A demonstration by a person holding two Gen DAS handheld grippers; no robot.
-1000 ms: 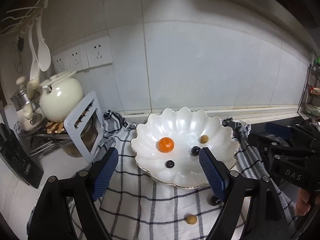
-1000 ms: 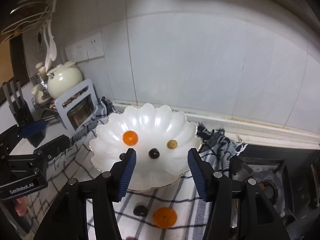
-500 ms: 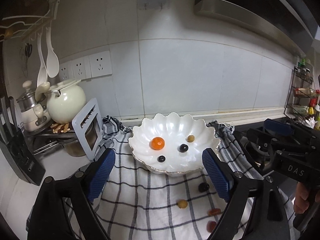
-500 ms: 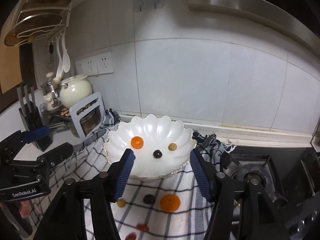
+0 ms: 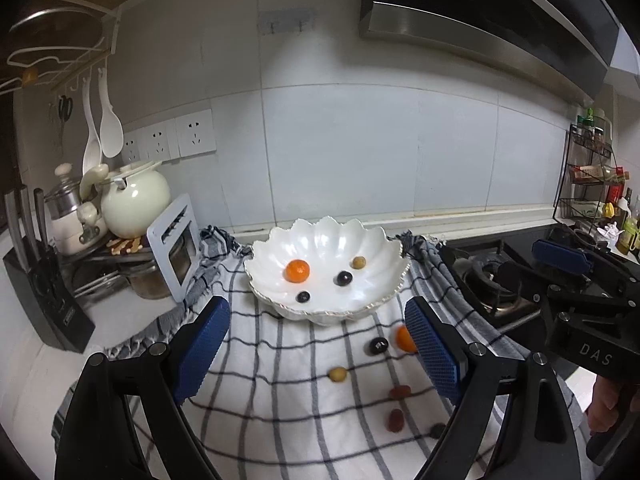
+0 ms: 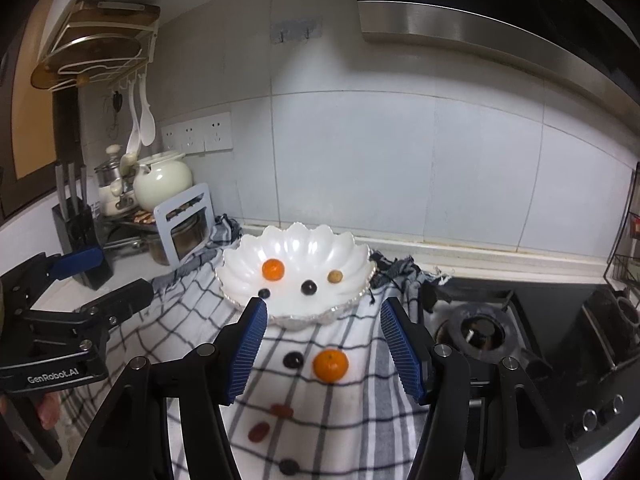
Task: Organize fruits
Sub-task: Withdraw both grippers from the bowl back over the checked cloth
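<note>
A white scalloped bowl [image 5: 376, 248] [image 6: 344, 248] stands on a checked cloth [image 5: 280, 380] [image 6: 352, 400]. It holds an orange [image 5: 297, 270] [image 6: 273, 269], two dark fruits and a tan one. On the cloth in front lie a second orange [image 6: 330, 365] [image 5: 404, 338], a dark fruit [image 6: 293, 359] [image 5: 378, 345], a tan fruit [image 5: 337, 374], two red fruits [image 6: 281, 411] [image 5: 399, 392] and another dark one. My left gripper [image 5: 318, 348] and right gripper [image 6: 324, 350] are both open and empty, held above the cloth short of the bowl.
A cream kettle [image 5: 134, 200], a pot rack and a knife block [image 5: 44, 300] stand at the left. A gas hob [image 6: 480, 332] lies right of the cloth. A spice rack [image 5: 592, 176] stands at far right. The tiled wall is behind the bowl.
Both grippers have pulled back and up from the bowl, so more of the cloth and the loose fruits in front show. Both stay open.
</note>
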